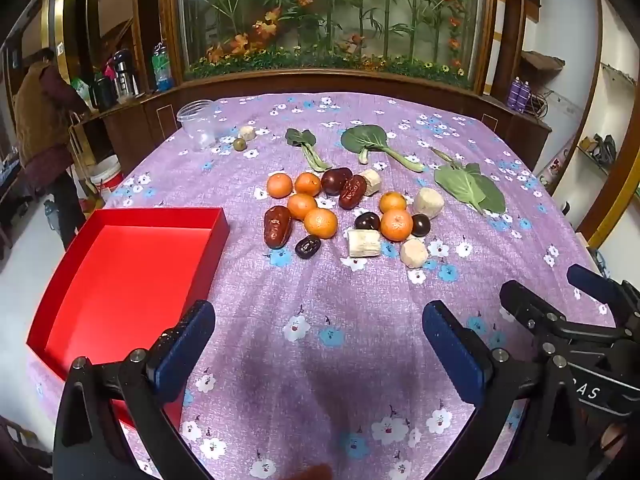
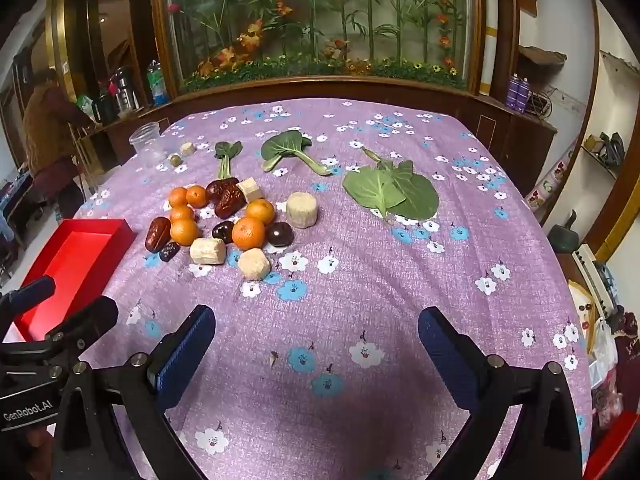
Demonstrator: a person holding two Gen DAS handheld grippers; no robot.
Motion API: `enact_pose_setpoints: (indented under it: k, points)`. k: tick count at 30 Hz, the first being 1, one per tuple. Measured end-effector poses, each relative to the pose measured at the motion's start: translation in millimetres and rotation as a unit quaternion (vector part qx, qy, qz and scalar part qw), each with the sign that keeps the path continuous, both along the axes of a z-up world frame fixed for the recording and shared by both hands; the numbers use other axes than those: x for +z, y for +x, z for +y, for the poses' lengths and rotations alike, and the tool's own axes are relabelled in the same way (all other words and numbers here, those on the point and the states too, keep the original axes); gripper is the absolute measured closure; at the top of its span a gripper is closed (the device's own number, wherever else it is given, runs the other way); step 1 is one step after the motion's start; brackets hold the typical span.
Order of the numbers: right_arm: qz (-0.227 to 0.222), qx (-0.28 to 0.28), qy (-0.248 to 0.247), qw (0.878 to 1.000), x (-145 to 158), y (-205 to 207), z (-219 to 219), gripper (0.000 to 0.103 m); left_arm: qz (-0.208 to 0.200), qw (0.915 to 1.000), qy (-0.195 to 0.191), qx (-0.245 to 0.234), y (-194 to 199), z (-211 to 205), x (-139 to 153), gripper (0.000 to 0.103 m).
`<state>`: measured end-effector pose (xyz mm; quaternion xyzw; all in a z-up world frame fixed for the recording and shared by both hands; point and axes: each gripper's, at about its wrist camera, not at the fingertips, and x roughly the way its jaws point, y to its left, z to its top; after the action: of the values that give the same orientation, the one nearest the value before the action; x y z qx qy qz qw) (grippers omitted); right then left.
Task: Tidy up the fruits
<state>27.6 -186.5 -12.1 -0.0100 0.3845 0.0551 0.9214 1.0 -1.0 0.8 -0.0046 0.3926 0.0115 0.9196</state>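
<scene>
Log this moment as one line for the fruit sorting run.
left gripper: open, empty | right gripper: open, empty | red box: empty | oranges: on tablecloth

Premises: a lived-in home. Evidence: floral cloth (image 1: 320,320) over the tabletop, a wood-framed glass display case (image 1: 328,20) of artificial plants, bottles (image 1: 160,66) on a sideboard (left), cluttered wall shelves (image 2: 604,152).

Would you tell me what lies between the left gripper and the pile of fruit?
Nothing: in the left wrist view only bare flowered tablecloth stretches from the open left gripper to the fruit pile. The red box sits off to the side.
</scene>
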Motion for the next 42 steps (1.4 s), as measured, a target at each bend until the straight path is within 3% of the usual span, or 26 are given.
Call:
enact_pose_setpoints:
  k: [6, 18, 42]
  points:
    - [-0.002, 0.006, -0.005, 1.0, -1.1, -3.9, 6.4, 0.0, -0.012, 0.9999, 0.005, 0.006, -7.3, -4.1, -2.0, 0.0]
    - [0.0, 0.007, -0.002, 1.0, -8.0, -0.1, 9.6, 0.0, -0.003, 0.9996, -0.027, -0.004, -6.1, 8.1, -8.2, 0.0]
    - [0.0, 0.007, -0.014, 1.0, -9.9, 2.6, 15.4, 0.0, -0.002, 0.9994, -0.034, -0.005, -1.7, 14.1, -12.4, 0.0]
